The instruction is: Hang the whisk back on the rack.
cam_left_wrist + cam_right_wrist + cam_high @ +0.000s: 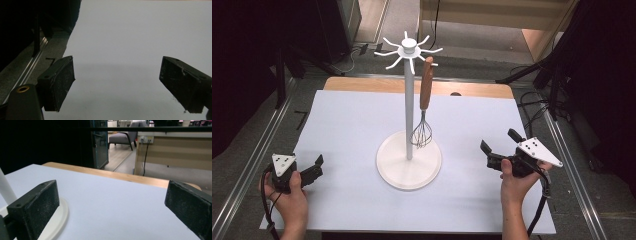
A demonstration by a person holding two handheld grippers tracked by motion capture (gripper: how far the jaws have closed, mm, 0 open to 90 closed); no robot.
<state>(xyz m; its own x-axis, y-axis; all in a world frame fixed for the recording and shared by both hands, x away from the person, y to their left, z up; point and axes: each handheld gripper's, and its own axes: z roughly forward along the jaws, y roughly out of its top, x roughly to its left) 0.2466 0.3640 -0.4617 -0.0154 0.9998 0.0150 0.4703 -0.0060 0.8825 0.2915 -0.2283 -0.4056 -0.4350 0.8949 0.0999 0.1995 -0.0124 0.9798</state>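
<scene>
No readable text, label or number shows anywhere.

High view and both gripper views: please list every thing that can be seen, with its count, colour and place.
stand: one, white, round base and tall pole with hooks at the top, middle of the table.
whisk: one, brown wooden handle with metal wires, hanging from a hook on the stand, wires just above the base.
sheet: one, white, covering most of the table.
table: one, wooden, its far edge bare beyond the sheet.
left tool: one, black with a grey plate, near left corner of the sheet, jaws open.
right tool: one, black with a grey plate, right side of the sheet, jaws open.
hands: two, one holding each tool.
</scene>
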